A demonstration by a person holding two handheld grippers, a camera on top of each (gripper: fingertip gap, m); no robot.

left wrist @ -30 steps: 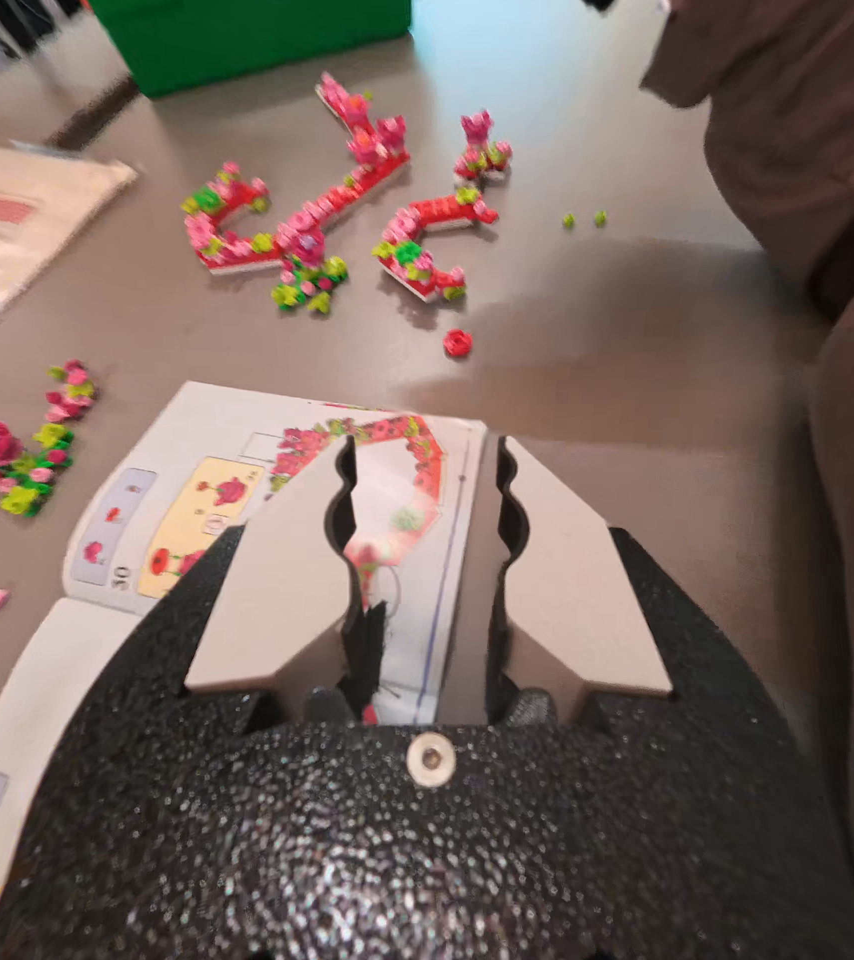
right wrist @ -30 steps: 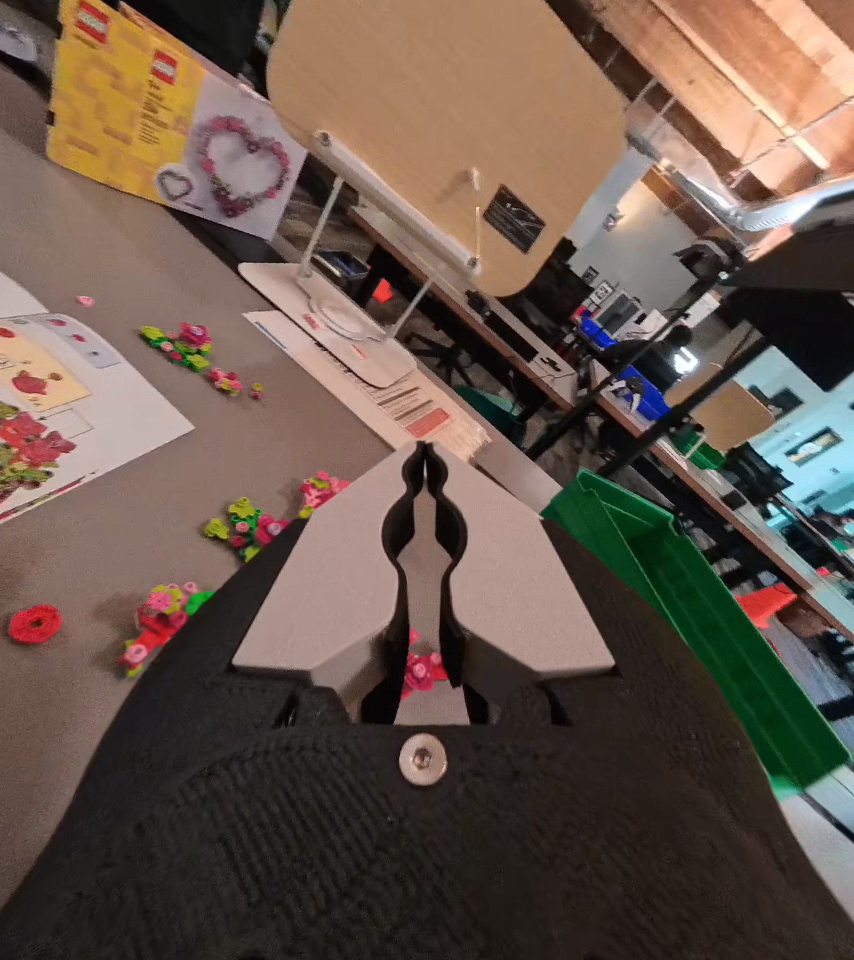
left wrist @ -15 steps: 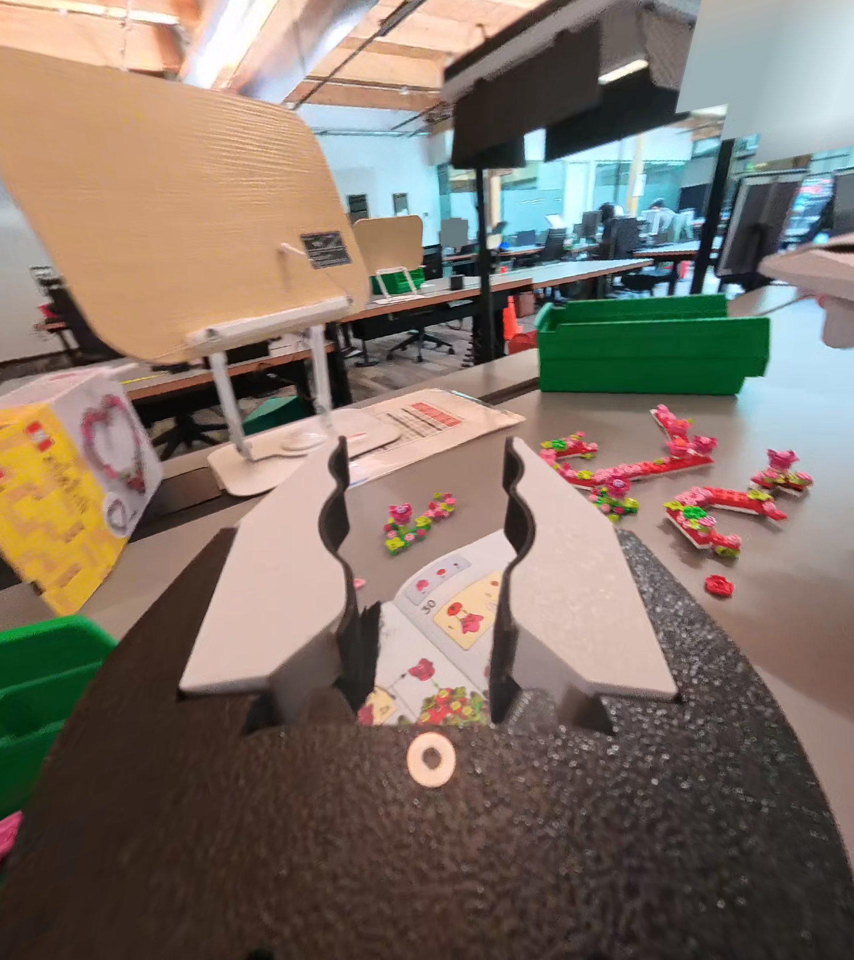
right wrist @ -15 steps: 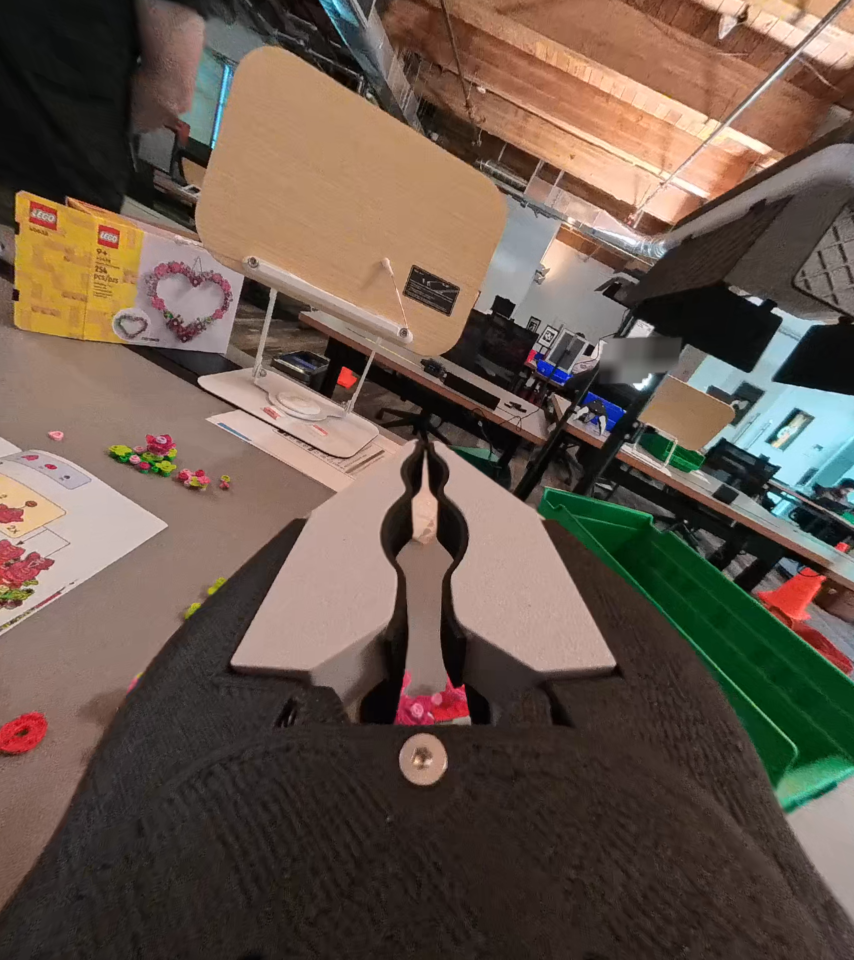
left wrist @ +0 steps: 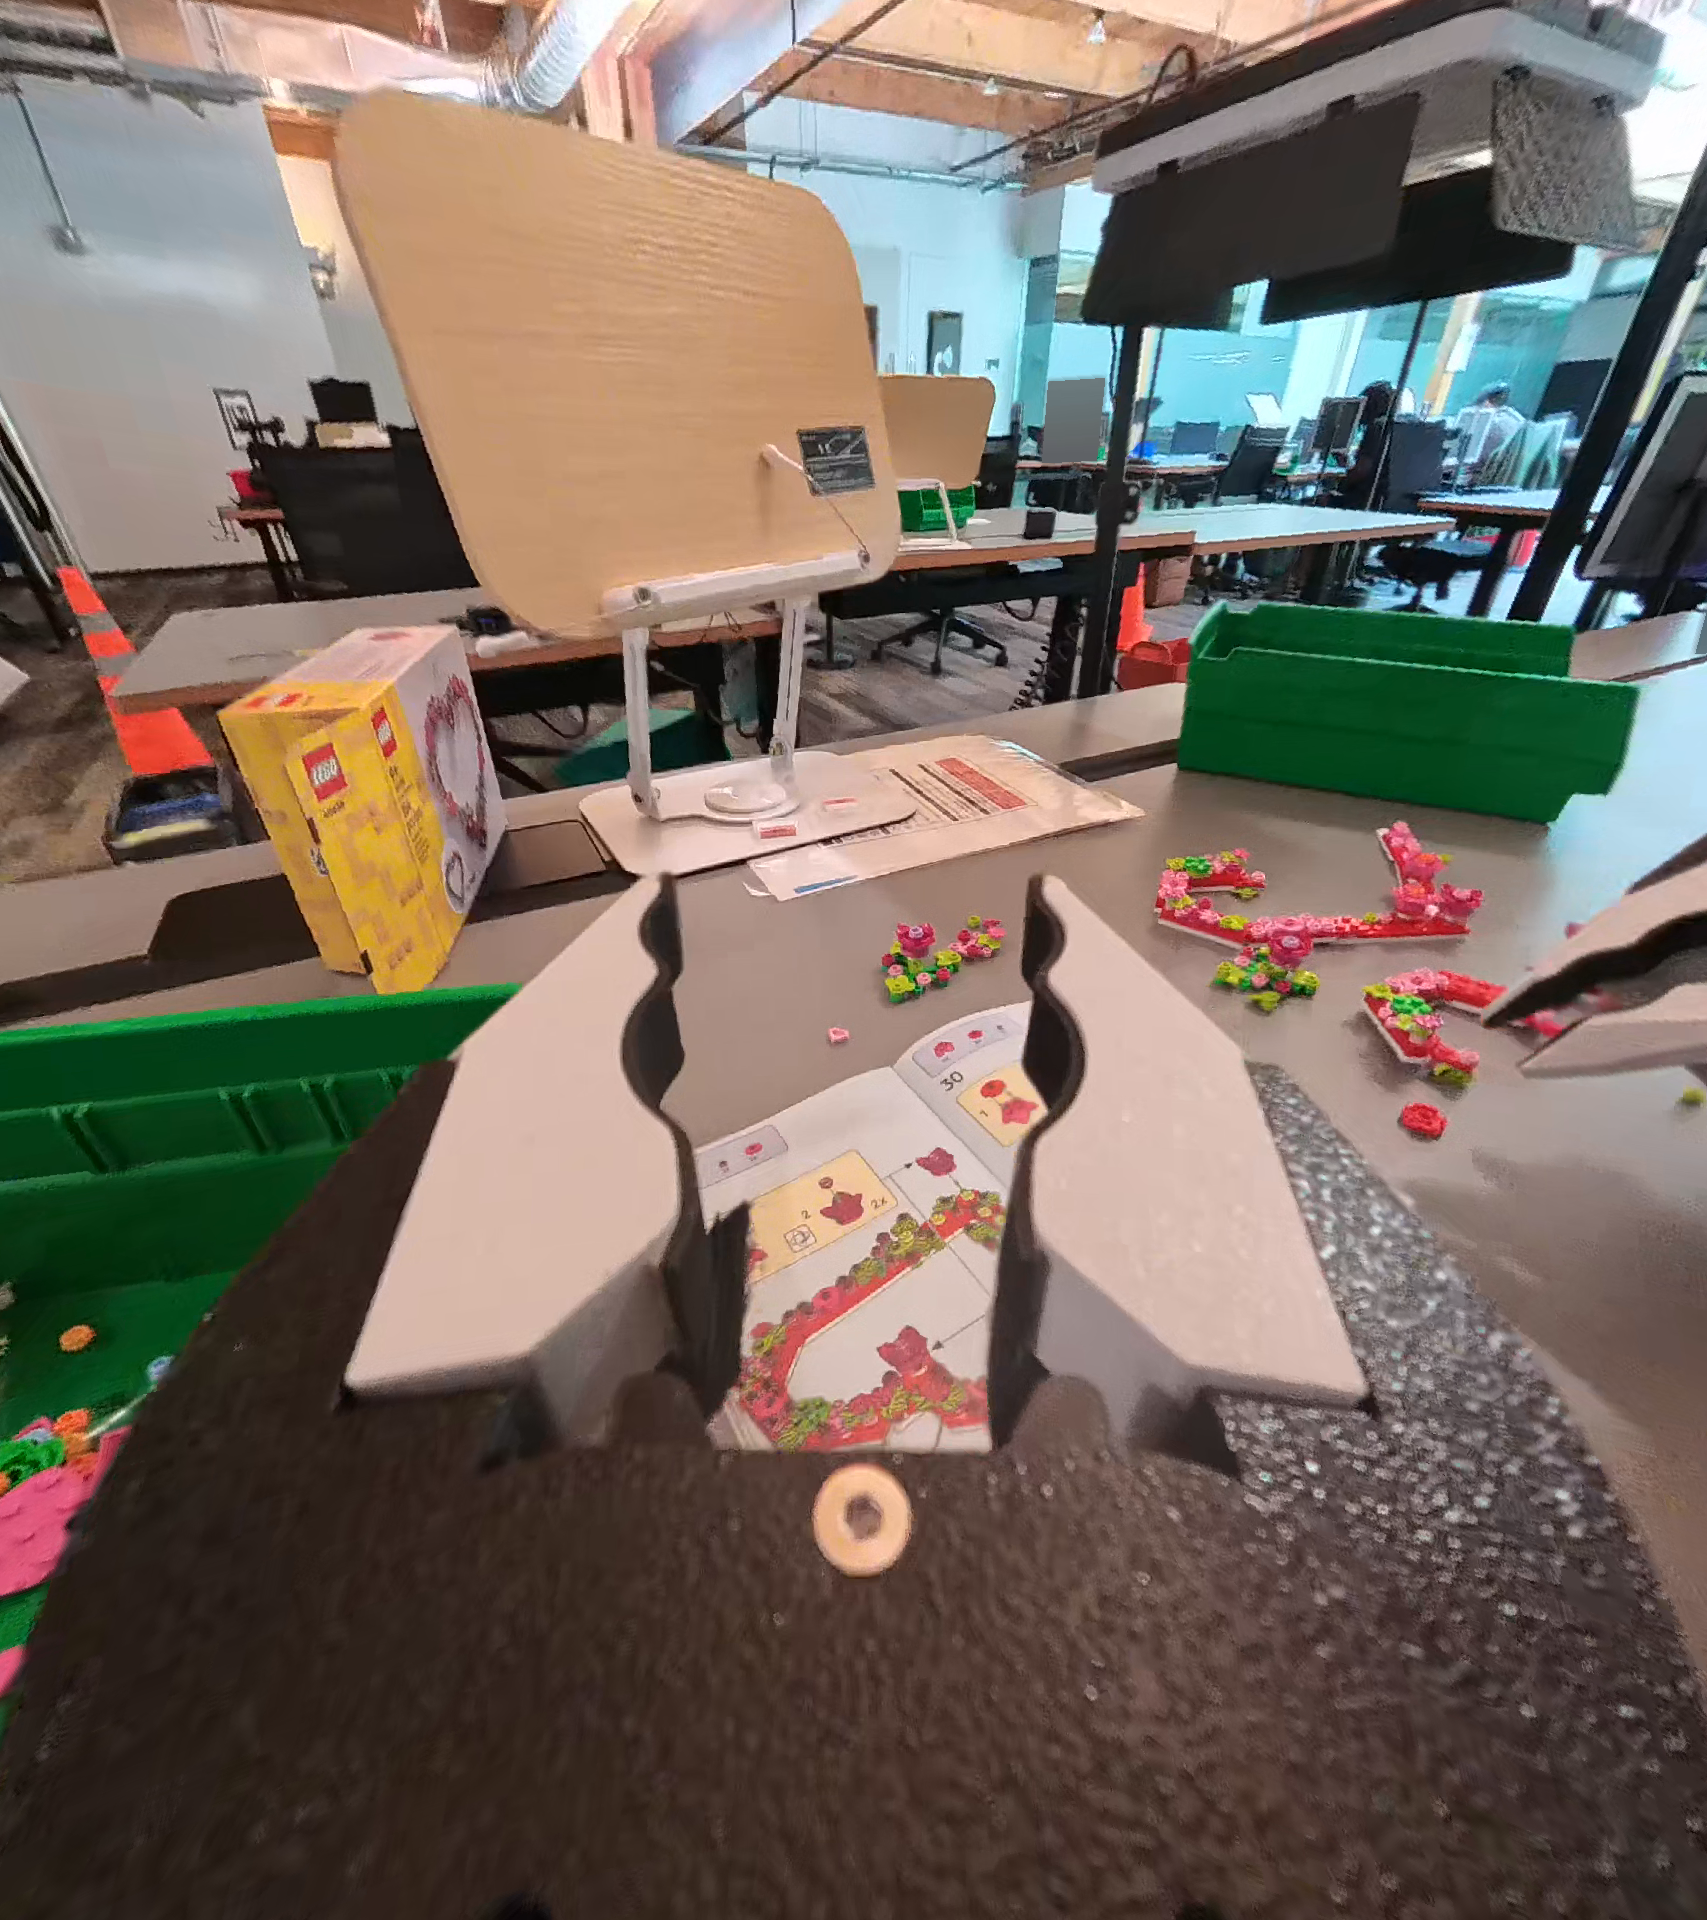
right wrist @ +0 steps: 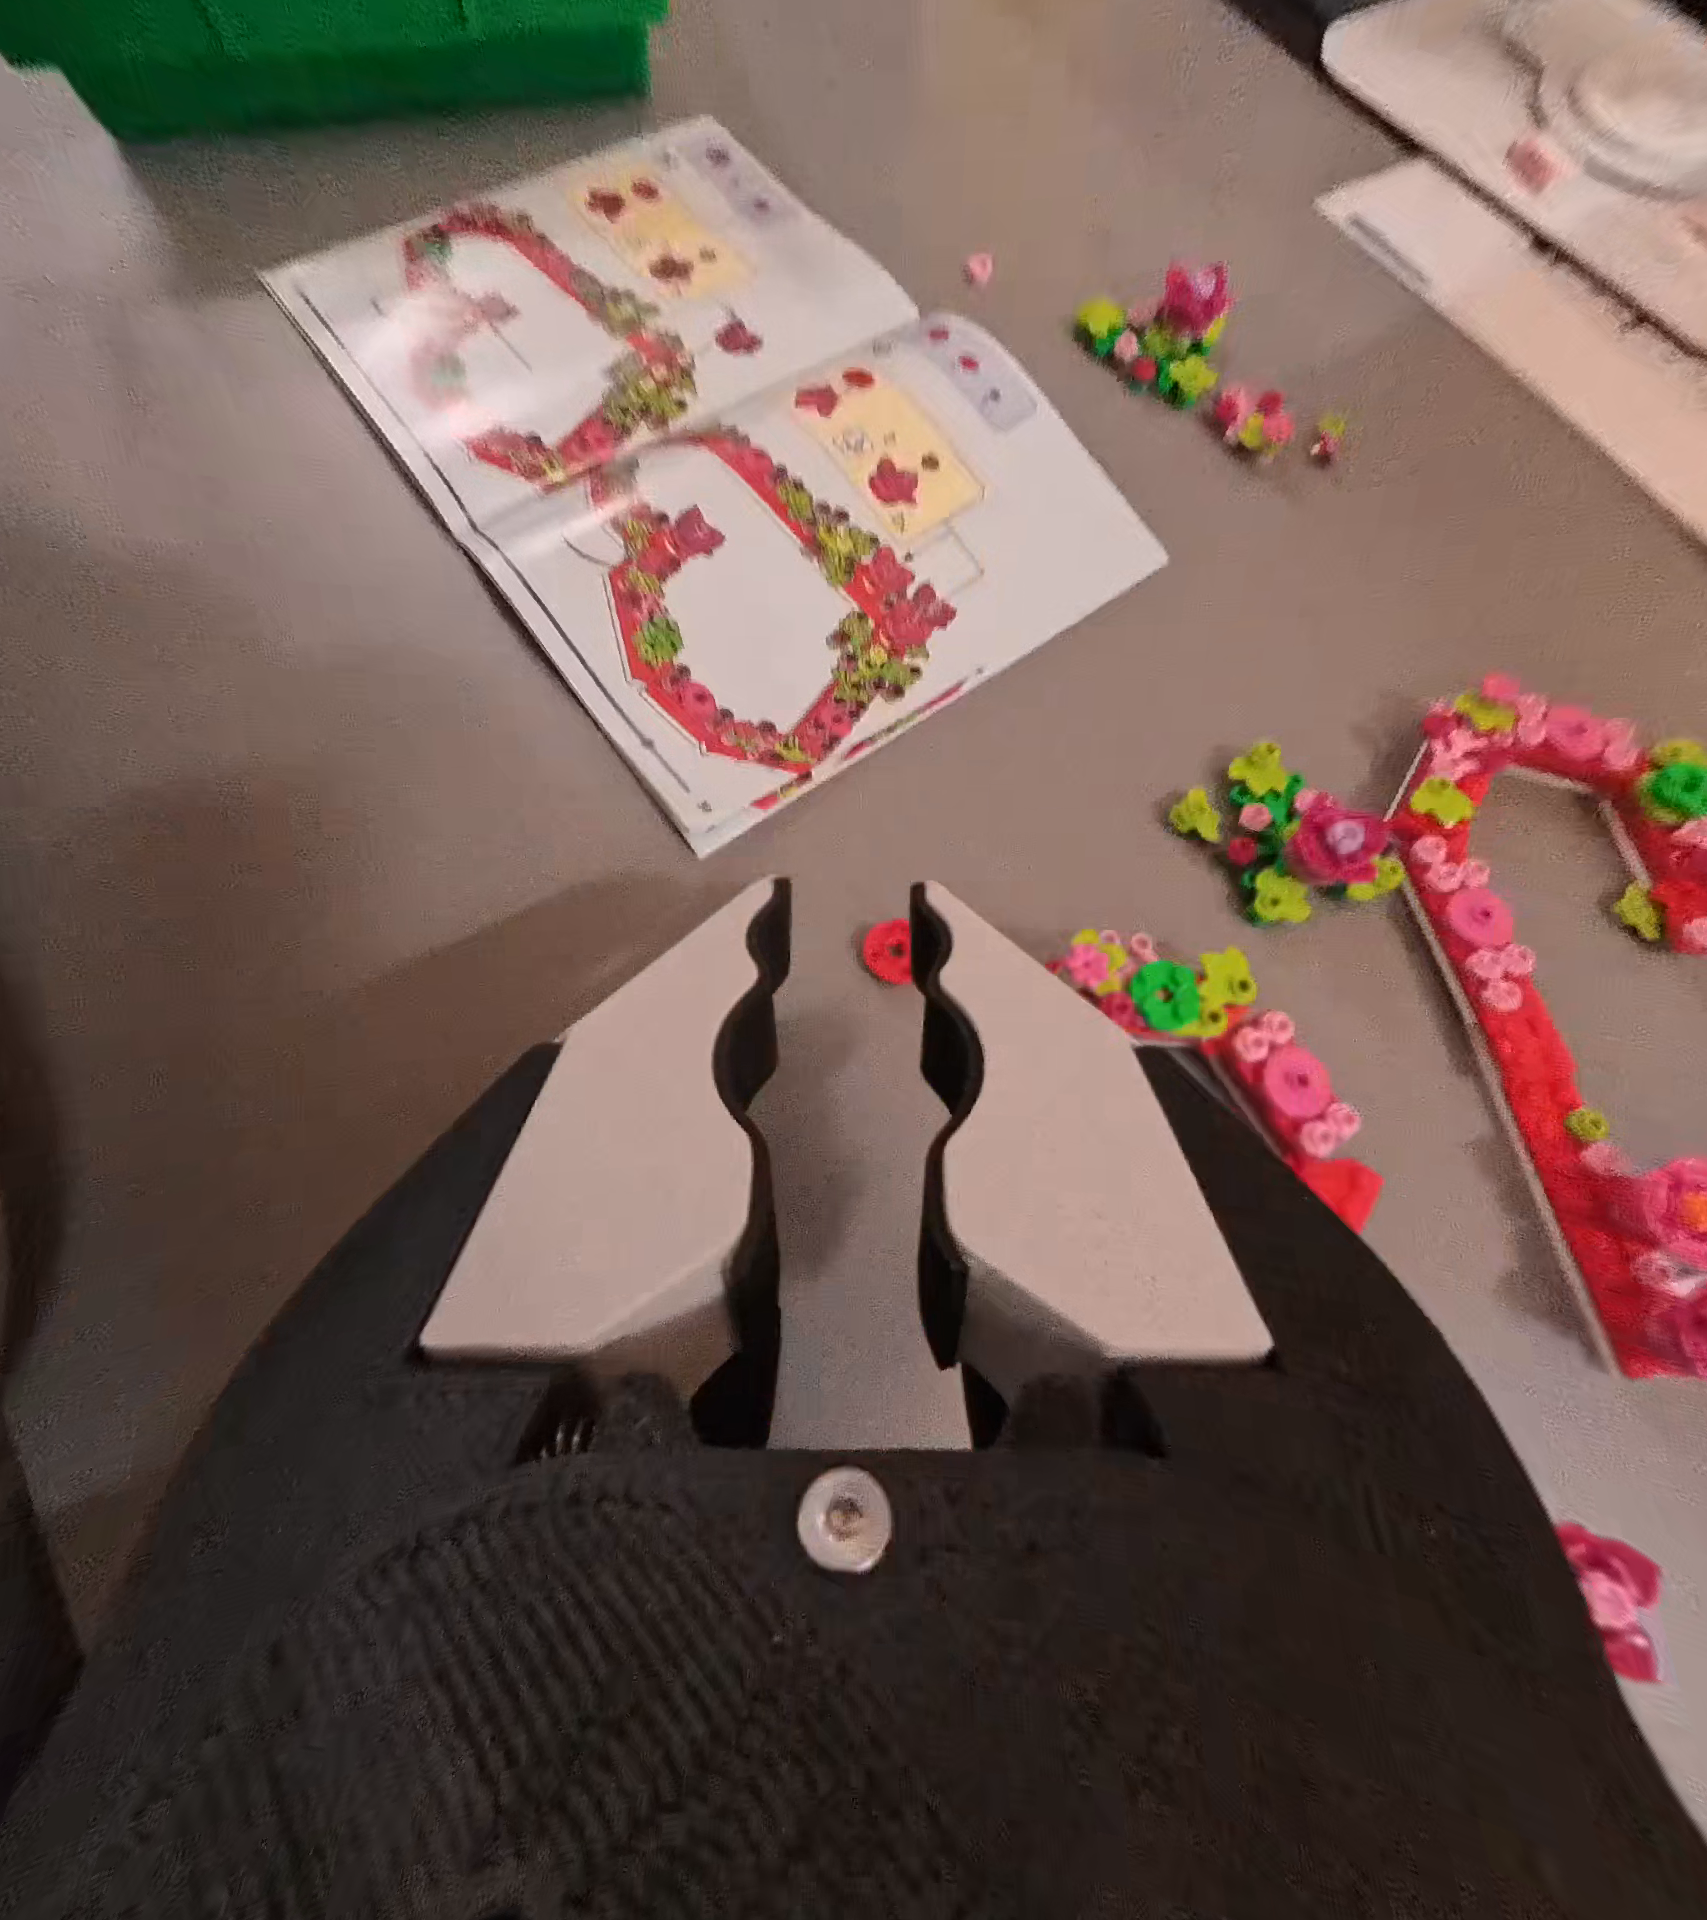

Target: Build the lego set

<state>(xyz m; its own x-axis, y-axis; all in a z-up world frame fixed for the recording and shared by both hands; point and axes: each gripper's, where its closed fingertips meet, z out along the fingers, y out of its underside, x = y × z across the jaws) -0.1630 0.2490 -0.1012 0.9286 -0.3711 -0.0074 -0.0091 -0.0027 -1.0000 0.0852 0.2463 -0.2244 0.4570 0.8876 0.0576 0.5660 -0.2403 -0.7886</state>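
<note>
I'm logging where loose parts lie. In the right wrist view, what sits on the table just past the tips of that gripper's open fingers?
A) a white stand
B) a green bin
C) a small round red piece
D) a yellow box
C: the small round red piece lies on the grey table just beyond the right gripper, whose jaws stand apart with nothing between them.
</note>
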